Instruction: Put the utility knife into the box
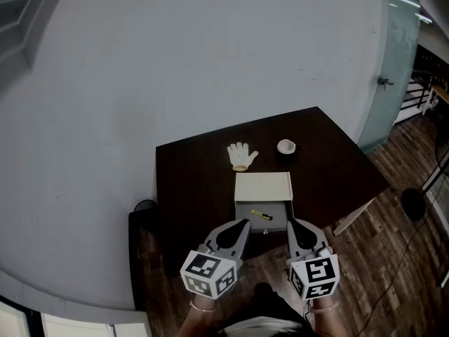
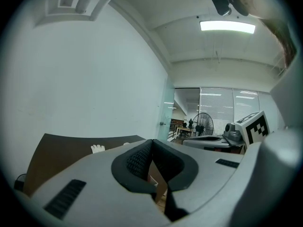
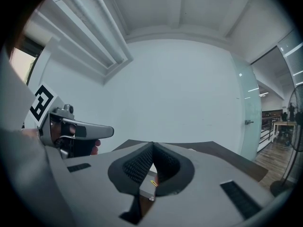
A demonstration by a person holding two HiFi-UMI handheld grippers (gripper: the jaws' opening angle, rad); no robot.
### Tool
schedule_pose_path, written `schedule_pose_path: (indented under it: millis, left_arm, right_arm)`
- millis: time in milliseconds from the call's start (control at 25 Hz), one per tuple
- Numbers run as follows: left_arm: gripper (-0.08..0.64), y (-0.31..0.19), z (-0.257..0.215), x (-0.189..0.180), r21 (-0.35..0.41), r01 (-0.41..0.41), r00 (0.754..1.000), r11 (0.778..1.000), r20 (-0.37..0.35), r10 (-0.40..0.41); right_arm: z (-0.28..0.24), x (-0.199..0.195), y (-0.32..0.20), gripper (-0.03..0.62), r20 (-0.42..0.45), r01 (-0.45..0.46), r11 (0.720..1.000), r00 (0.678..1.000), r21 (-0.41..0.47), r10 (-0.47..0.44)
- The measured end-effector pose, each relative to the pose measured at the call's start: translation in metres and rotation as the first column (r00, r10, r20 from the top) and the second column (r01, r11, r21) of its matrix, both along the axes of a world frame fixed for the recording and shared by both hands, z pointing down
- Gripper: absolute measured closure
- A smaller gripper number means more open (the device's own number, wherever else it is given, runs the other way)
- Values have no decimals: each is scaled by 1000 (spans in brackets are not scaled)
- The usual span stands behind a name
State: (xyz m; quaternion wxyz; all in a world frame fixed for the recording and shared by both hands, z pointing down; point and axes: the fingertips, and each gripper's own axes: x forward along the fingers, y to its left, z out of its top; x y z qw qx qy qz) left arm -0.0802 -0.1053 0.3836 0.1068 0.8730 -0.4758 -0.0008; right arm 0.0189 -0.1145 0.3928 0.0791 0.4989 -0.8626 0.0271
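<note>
One table, box, utility knife, glove and white ring each — two claws.

The head view looks steeply down from far above the table. Both gripper views look almost level, from near, over the same box to the wall.

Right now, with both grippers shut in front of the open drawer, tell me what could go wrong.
1. The utility knife lies loose in the open drawer; a hard push might make it shift or jam.
2. The box looks unsecured on the table; pushing the drawer with the left gripper or right gripper could slide it back toward the glove.
3. The two grippers sit close together and might bump.
</note>
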Motion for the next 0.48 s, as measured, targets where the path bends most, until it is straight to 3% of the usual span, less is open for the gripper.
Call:
schedule_pose_path:
  millis: [480]
  left_arm:
    - [541,-19,1,21,-9,-20,1000,1000,11,20]
  right_arm:
    - [-1,14,-13,586,1,9,1000,1000,1,-9]
